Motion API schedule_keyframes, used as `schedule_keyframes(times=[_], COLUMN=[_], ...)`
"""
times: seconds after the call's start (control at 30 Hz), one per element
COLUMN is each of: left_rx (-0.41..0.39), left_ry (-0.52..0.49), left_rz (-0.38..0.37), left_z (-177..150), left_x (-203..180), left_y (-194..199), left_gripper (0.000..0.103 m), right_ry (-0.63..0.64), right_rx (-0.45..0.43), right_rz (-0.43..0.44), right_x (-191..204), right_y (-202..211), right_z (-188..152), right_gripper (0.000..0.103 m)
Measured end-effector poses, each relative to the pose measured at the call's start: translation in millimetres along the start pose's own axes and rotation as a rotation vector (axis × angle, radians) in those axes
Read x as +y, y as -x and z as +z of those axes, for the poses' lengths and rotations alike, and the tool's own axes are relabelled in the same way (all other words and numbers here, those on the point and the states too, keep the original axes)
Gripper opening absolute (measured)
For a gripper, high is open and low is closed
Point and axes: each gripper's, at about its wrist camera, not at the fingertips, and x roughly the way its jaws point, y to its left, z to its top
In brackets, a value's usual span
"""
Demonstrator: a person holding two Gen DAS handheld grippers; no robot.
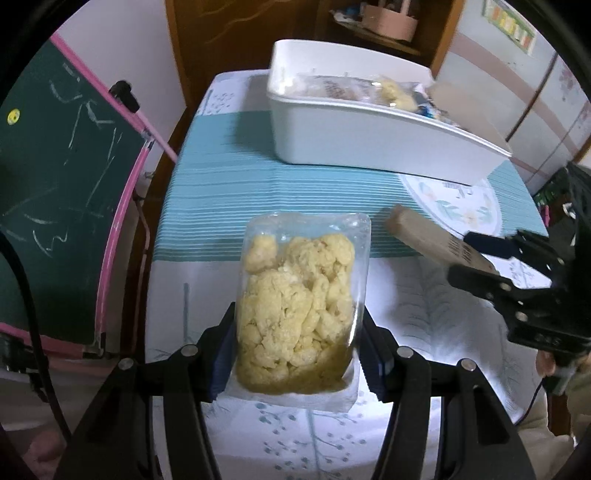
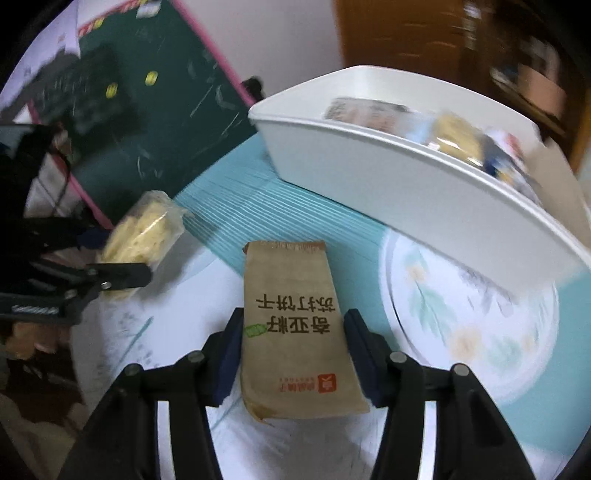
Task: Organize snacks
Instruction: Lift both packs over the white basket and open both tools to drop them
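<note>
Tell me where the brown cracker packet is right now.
The brown cracker packet is clamped in the right gripper, above the tablecloth, short of the white bin.

Pink-framed chalkboard (image 1: 55, 192) left of table (image 1: 229, 155); wooden shelf (image 1: 388, 33) behind, contents perhaps boxes

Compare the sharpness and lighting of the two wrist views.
Left wrist view: mostly sharp, the clear snack bag crisp in the left gripper, a bright washed-out patch on the tablecloth. Right wrist view: motion-blurred, the white bin and its contents smeared, yet the brown cracker packet in the right gripper stays readable. Both bend straight edges.
</note>
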Motion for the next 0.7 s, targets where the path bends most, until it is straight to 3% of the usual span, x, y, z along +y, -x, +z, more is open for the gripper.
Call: schedule_keyframes(times=[0.3, 0.5, 0.7], left_rx=[-0.054, -0.173, -0.351], left_ry=[-0.104, -0.179, -0.244], left_rz=[-0.033, 0.013, 0.087], left_z=[8, 49, 122], left_x=[-49, -79, -101], left_y=[28, 66, 120], left_gripper=[0.057, 0.057, 0.057], right_ry=[-0.165, -0.151, -0.126], right_rx=[-0.125, -0.270, -0.413], right_rz=[0.006, 0.006, -0.013], right_x=[-15, -16, -26], right_y=[64, 111, 166], right_z=[-28, 4, 53], right_gripper=[0.053, 0.053, 0.053])
